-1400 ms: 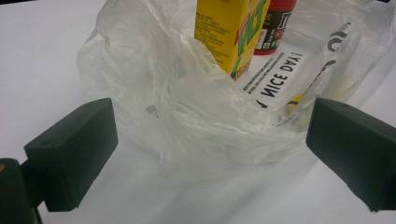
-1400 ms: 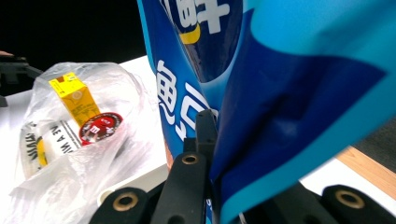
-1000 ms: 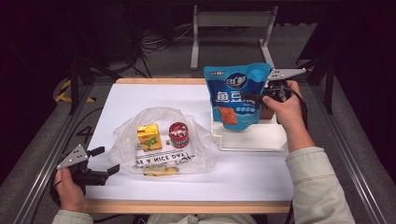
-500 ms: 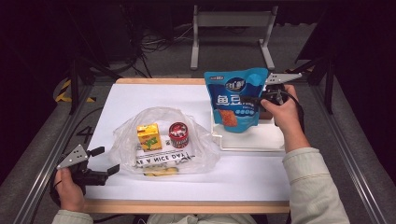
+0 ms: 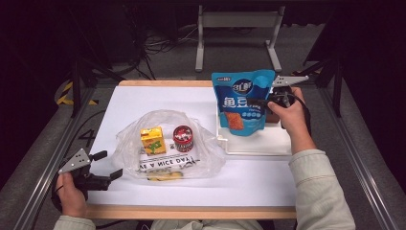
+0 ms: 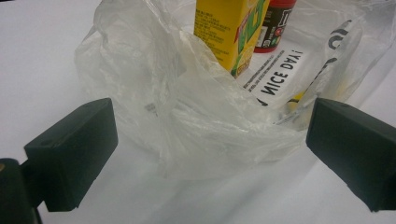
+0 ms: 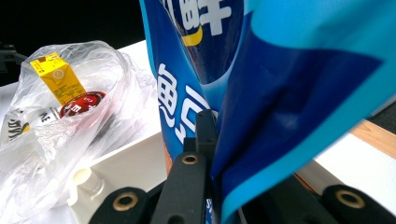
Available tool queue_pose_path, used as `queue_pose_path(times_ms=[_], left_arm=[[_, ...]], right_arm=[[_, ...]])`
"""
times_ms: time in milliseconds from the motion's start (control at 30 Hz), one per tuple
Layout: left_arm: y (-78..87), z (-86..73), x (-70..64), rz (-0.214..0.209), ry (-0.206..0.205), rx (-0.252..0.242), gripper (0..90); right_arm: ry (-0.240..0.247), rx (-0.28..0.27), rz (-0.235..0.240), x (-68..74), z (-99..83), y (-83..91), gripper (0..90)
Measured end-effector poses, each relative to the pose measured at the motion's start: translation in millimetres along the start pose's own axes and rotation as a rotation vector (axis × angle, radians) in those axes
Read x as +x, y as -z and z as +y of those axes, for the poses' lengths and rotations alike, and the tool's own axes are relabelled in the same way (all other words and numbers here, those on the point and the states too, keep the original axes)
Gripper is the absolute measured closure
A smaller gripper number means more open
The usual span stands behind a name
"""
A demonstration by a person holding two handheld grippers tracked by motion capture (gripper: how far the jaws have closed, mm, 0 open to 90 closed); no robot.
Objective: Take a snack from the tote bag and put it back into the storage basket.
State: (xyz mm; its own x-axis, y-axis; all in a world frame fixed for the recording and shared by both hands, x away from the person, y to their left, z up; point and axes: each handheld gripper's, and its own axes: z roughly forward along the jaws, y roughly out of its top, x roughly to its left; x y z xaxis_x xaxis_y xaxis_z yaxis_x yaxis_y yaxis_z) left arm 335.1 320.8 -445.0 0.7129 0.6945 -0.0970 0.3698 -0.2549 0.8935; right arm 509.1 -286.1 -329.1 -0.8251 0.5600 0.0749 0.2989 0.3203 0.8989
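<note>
A blue snack bag (image 5: 243, 103) stands upright over the white tray (image 5: 253, 146) at the right. My right gripper (image 5: 261, 102) is shut on the bag's right edge. In the right gripper view the blue bag (image 7: 280, 93) is pinched between the jaws of the right gripper (image 7: 210, 154). A clear plastic bag (image 5: 167, 148) lies at mid-table with a yellow juice carton (image 5: 152, 140) and a red can (image 5: 183, 138) inside. My left gripper (image 5: 107, 165) stands open at the front left, just short of the plastic bag (image 6: 196, 107); the left gripper (image 6: 210, 140) has its jaws wide apart.
The table's wooden front edge (image 5: 191, 212) runs close behind the left gripper. Metal rails (image 5: 45, 158) flank the table. The tray (image 7: 126, 168) sits right beside the plastic bag (image 7: 56, 154), with the carton (image 7: 58, 77) and can (image 7: 81, 103) showing through.
The right gripper and the blue bag have edged very slightly to the left. The left gripper has stayed where it was.
</note>
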Motion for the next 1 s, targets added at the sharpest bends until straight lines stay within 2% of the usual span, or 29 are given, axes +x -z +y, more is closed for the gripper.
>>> queue_pose_path(times_ms=[233, 700, 1000], left_arm=[[0.1, 0.3, -0.3, -0.002, 0.0, -0.002, 2.7], [0.1, 0.6, -0.4, -0.002, -0.001, -0.001, 2.7], [0.3, 1.1, -0.7, -0.001, -0.002, -0.007, 2.7]], right_arm=[[0.018, 0.007, 0.021, -5.4, -2.1, 0.4, 88.2], [0.057, 0.067, -0.02, -9.4, -6.2, 8.6, 83.1], [0.103, 0.082, -0.107, -4.0, -4.7, 14.2, 57.8]])
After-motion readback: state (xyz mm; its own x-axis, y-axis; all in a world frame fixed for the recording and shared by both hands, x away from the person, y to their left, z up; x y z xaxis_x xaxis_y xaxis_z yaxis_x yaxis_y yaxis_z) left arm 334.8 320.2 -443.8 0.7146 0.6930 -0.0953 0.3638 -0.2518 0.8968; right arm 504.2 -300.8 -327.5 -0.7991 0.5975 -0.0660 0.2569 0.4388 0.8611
